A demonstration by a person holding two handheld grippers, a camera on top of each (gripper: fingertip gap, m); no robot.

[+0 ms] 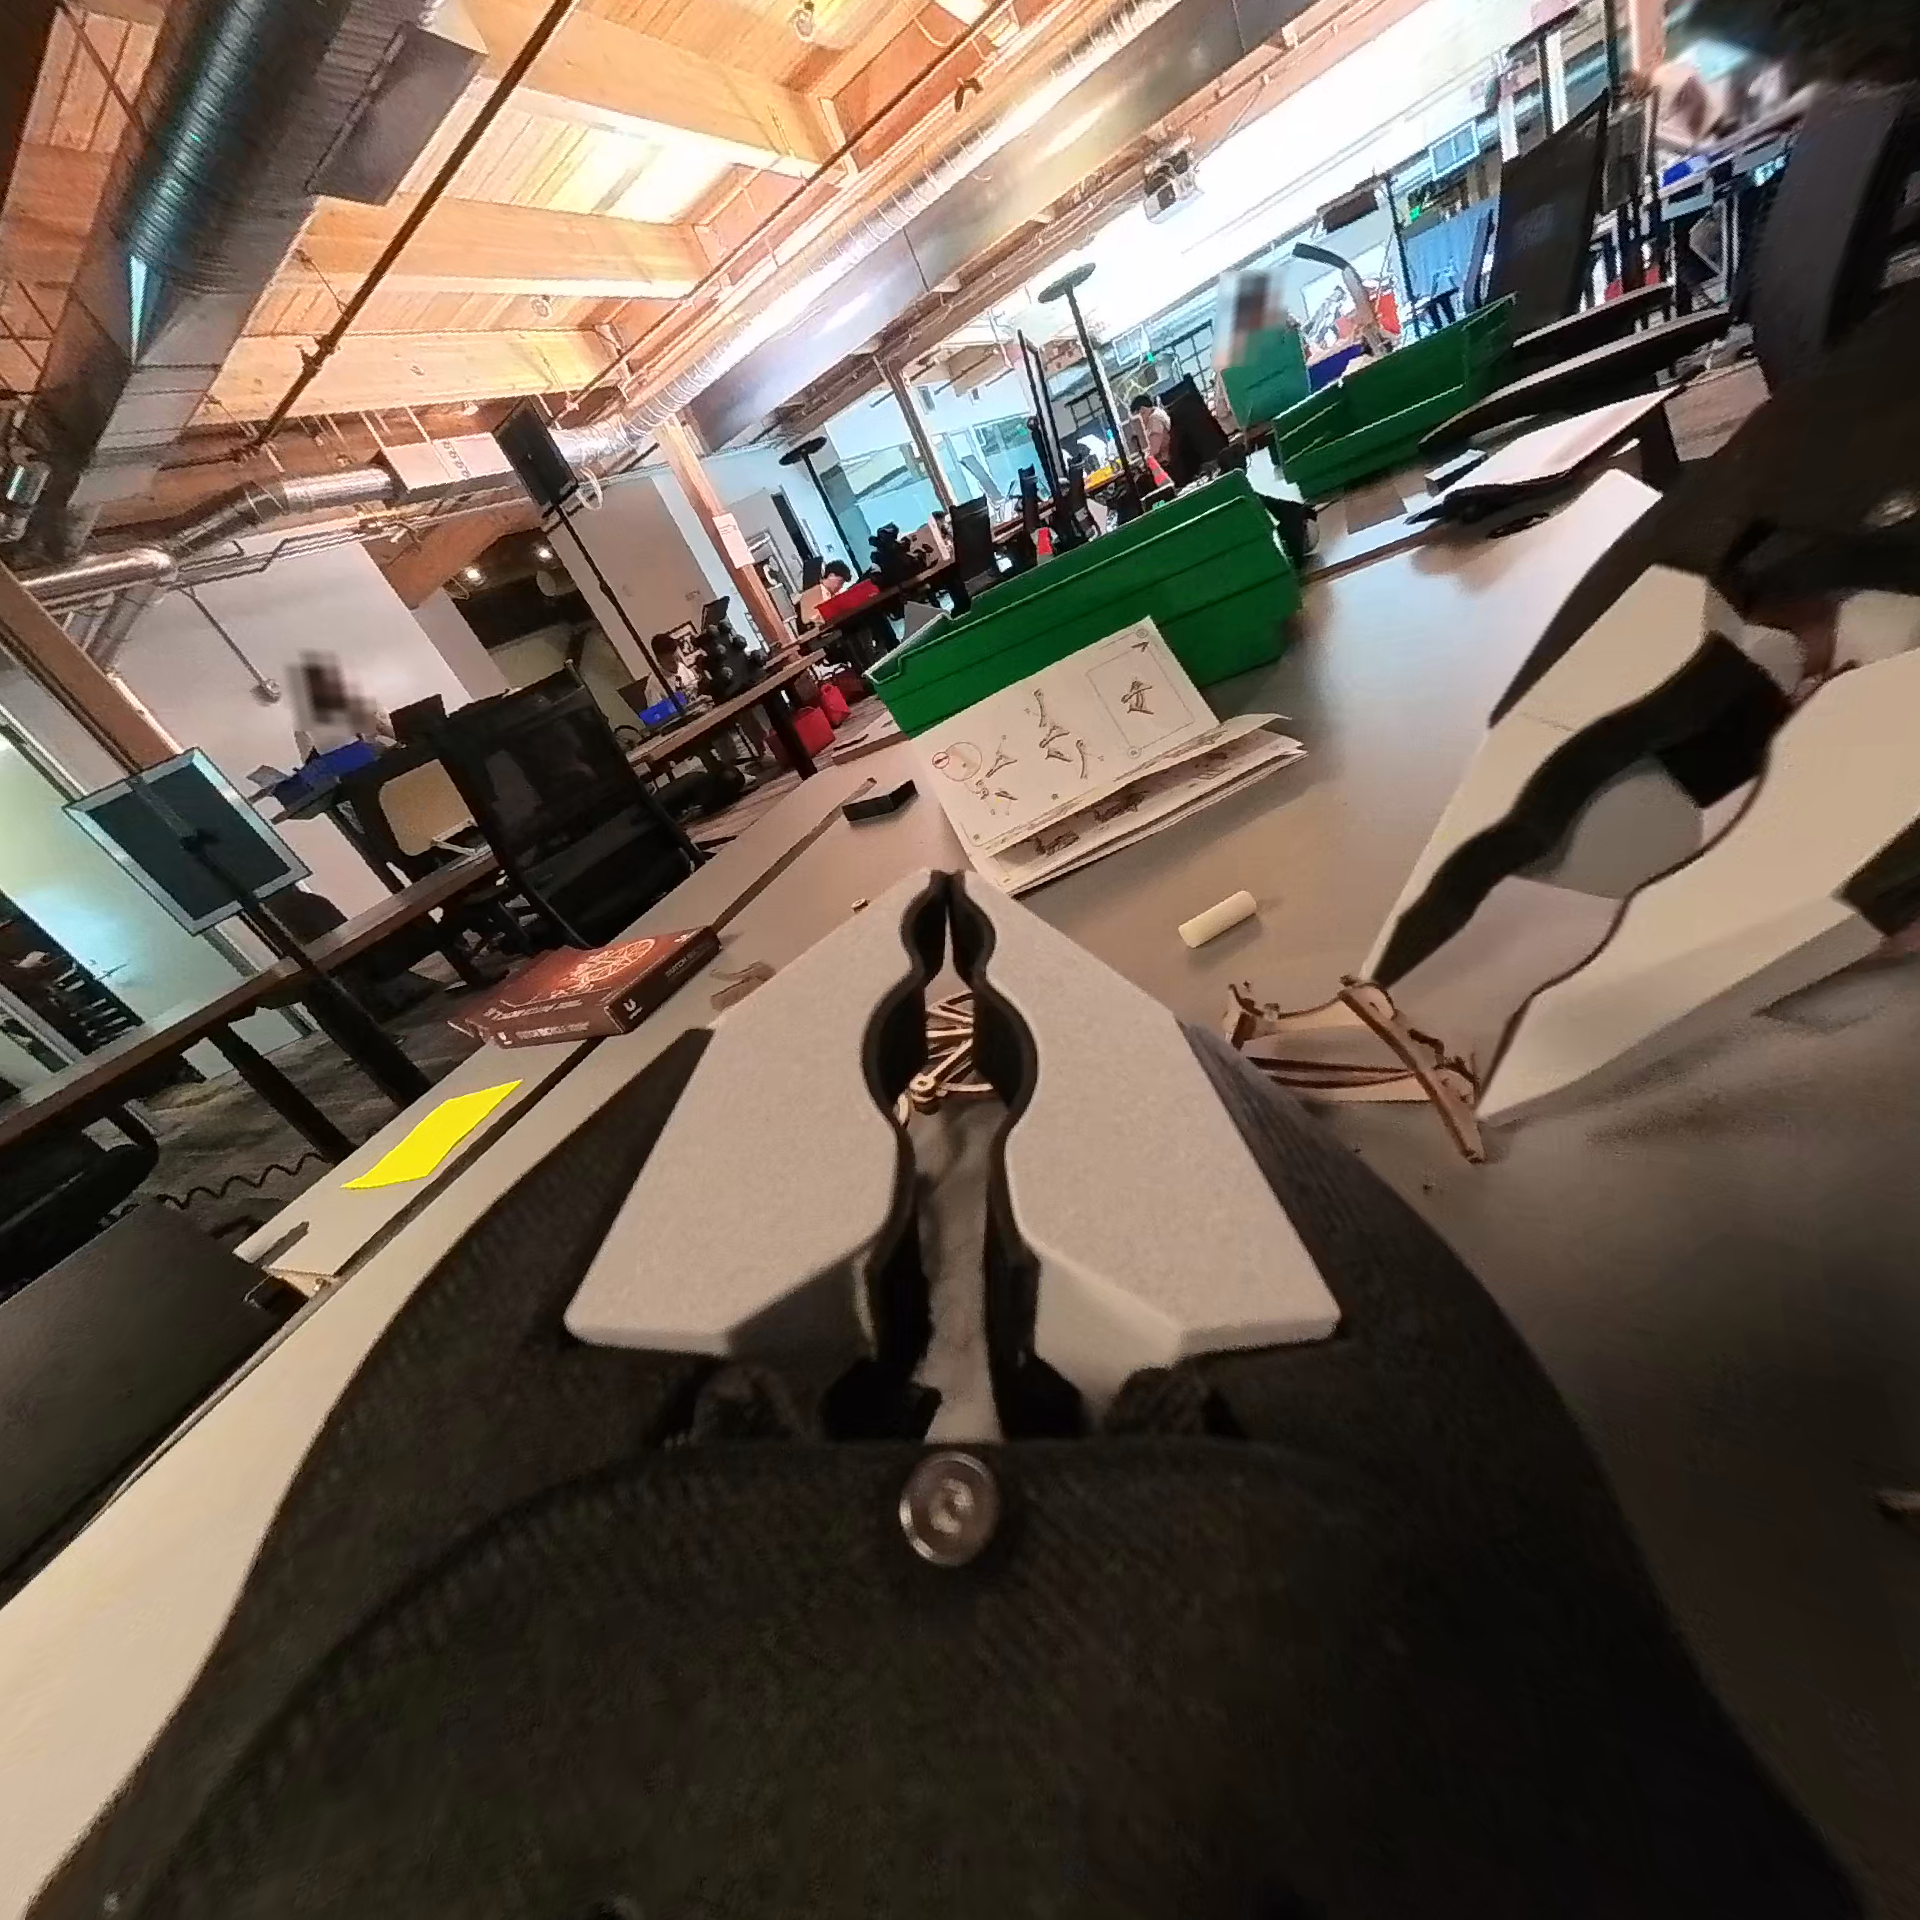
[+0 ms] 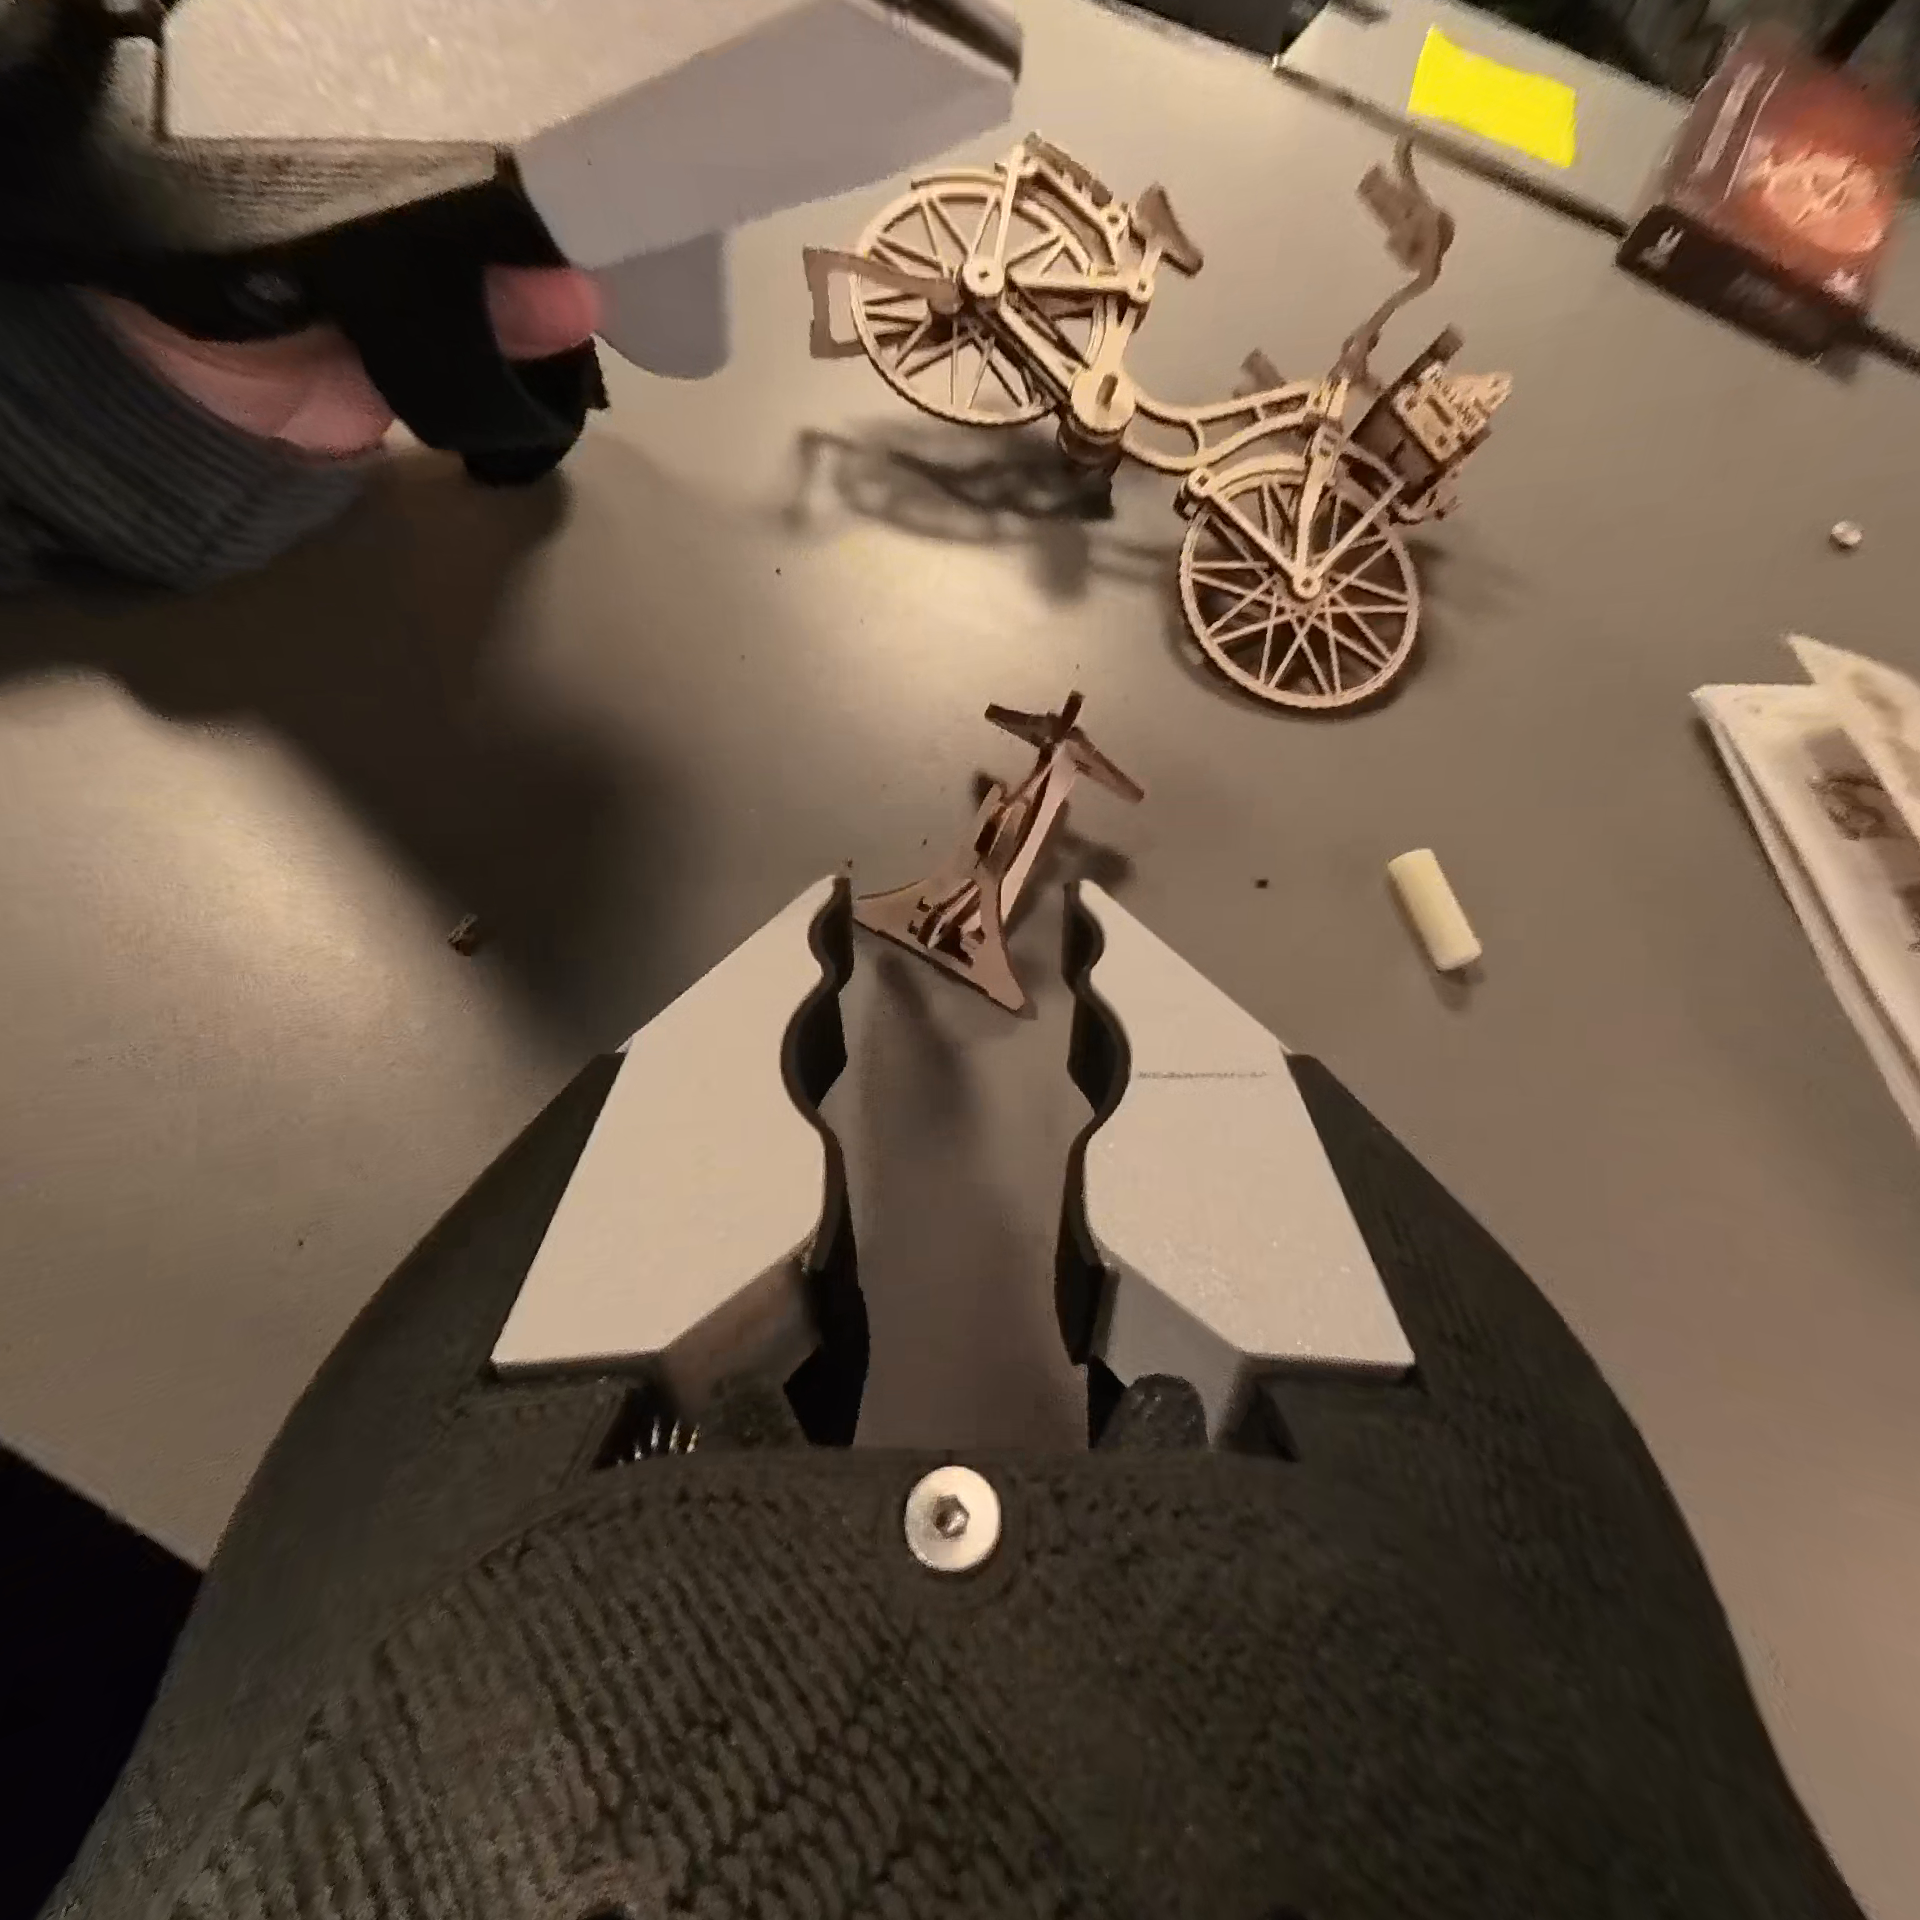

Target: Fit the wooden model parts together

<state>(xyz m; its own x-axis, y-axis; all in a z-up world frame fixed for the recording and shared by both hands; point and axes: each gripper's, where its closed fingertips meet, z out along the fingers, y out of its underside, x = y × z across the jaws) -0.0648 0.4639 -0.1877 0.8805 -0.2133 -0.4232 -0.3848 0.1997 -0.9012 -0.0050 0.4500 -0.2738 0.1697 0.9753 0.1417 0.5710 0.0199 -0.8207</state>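
Right gripper (image 2: pixel 956 914) stands apart, a small wooden part (image 2: pixel 987 883) on the table (image 2: pixel 416 831) between its tips. Left gripper (image 1: pixel 948 894) is together, empty. The wooden bicycle (image 2: pixel 1143 416) lies beyond.

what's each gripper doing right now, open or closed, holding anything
Left gripper: closed, holding nothing; the wooden bicycle model is only seen behind its fingers.
Right gripper: open, holding nothing; its fingers flank the small wooden part on the table.

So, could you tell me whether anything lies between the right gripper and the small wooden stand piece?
Nothing visible does: the open right gripper has the small wooden piece right at its fingertips, on bare table.
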